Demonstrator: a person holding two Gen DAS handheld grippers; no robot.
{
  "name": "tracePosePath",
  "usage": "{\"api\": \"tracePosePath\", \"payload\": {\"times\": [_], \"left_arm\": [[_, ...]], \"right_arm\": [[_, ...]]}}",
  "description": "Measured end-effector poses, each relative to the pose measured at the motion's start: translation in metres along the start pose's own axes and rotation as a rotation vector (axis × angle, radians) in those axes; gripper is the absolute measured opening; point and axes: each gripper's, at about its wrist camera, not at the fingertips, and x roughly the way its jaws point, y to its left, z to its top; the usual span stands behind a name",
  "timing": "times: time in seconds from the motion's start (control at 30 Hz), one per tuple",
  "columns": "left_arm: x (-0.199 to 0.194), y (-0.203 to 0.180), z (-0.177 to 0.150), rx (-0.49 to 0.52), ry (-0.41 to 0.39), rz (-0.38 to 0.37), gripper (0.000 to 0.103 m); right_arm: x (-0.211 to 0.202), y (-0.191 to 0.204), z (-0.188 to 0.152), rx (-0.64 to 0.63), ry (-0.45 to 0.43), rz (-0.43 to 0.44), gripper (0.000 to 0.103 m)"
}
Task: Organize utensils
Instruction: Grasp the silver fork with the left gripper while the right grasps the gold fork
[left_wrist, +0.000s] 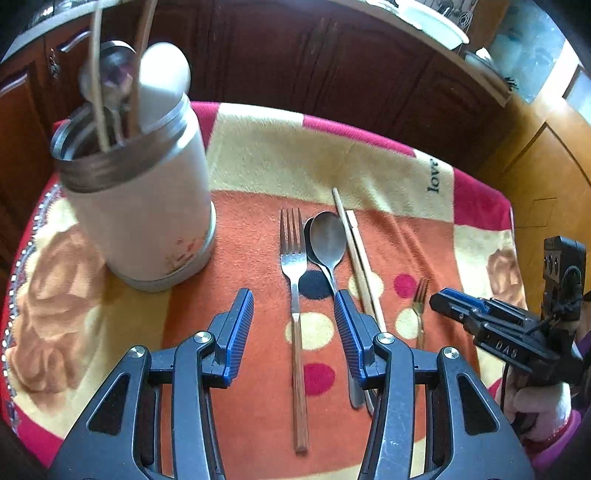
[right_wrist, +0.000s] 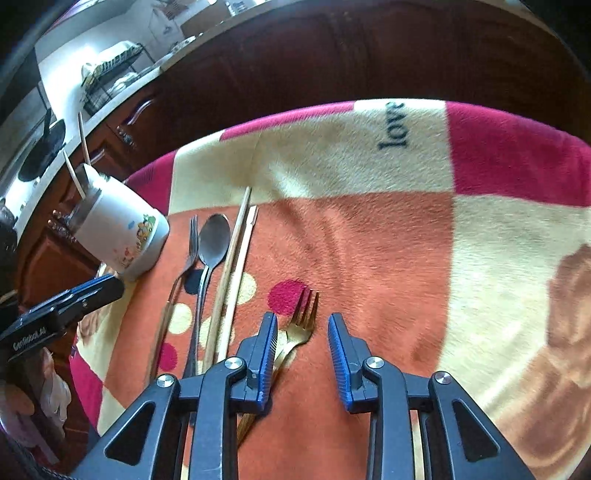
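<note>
Blanket (right_wrist: 369, 240) over table, dark cabinets (left_wrist: 295, 55) behind. Fork (left_wrist: 293, 280), spoon (left_wrist: 327, 240), chopsticks (left_wrist: 356, 254) lie beside holder (left_wrist: 144, 206). Left gripper (left_wrist: 293, 332) wide open above fork, empty. Right gripper (right_wrist: 303, 350) open over small fork (right_wrist: 301, 325).

Left wrist cam: sits behind the left gripper (left_wrist: 293, 334), looks forward and down, low over the blanket (left_wrist: 280, 155), cup (left_wrist: 144, 206) close on its left. Right wrist cam: same setup behind the right gripper (right_wrist: 303, 354), offset rightward. Both views share the long fork (left_wrist: 293, 280) (right_wrist: 184, 266), spoon (left_wrist: 327, 238) (right_wrist: 212, 243), chopsticks (left_wrist: 356, 254) (right_wrist: 236, 258), cup (right_wrist: 118, 229), small fork (left_wrist: 419, 306) (right_wrist: 301, 325).
</note>
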Motion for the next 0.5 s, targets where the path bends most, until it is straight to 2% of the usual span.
{"api": "tracePosePath", "payload": {"times": [0.17,0.33,0.5], "left_arm": [[0.029,0.002,0.013,-0.008,0.027,-0.004,0.045],[0.05,0.005,0.028,-0.011,0.031,0.004,0.045],[0.066,0.009,0.04,-0.008,0.037,-0.01,0.044]], "right_arm": [[0.017,-0.01,0.001,-0.008,-0.008,0.024,0.026],[0.021,-0.012,0.002,-0.035,-0.013,0.079,0.01],[0.02,-0.014,-0.002,-0.049,-0.009,0.119,0.006]]}}
